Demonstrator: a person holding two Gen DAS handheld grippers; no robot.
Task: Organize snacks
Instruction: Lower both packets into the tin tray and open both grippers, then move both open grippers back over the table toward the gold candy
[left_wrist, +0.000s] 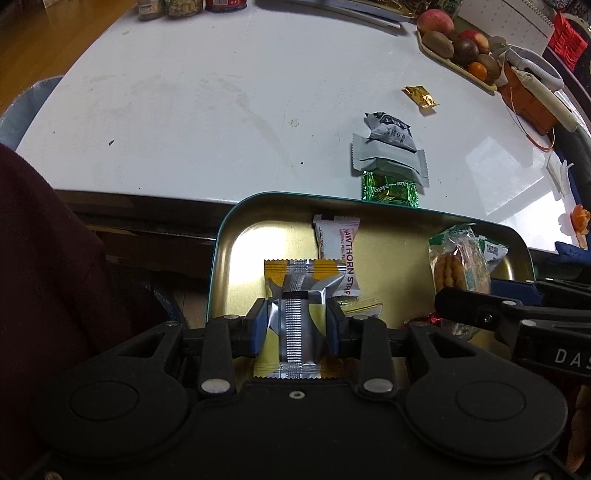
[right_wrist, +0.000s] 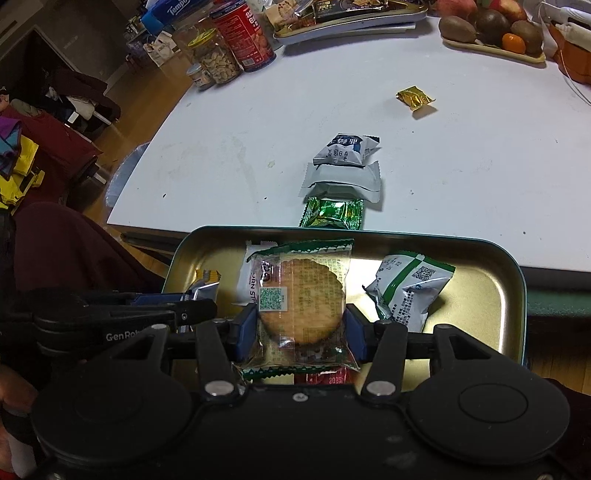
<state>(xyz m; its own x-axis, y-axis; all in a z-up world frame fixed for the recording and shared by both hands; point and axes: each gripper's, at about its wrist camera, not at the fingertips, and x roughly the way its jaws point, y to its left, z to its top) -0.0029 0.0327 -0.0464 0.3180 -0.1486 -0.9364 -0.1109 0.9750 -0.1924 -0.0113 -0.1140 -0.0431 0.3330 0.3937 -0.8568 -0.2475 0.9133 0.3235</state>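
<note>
Clamping a yellow-and-silver packet (left_wrist: 295, 314), the left tool (left_wrist: 295, 325) is hovering over the gold tin tray (right_wrist: 480, 291); the right tool (right_wrist: 301, 328) is pinching a clear-wrapped biscuit (right_wrist: 301, 302) beside it. Just beyond the tray's far rim, a green candy (right_wrist: 334, 218), a grey bar (right_wrist: 341, 179) and a white pouch (right_wrist: 345, 149) are lying stacked on the worktop (right_wrist: 461, 177), a gold sweet (right_wrist: 413, 98) farther off.

Left gripper (left_wrist: 295, 325): level, pointing forward, blue pads (left_wrist: 260, 325) pressed in from both sides on a yellow-and-silver packet (left_wrist: 293, 317). Right gripper (right_wrist: 301, 328): beside it on the right, same heading, pads (right_wrist: 248, 332) clamped on a clear-wrapped biscuit (right_wrist: 303, 304). Each gripper shows at the edge of the other's view.
</note>
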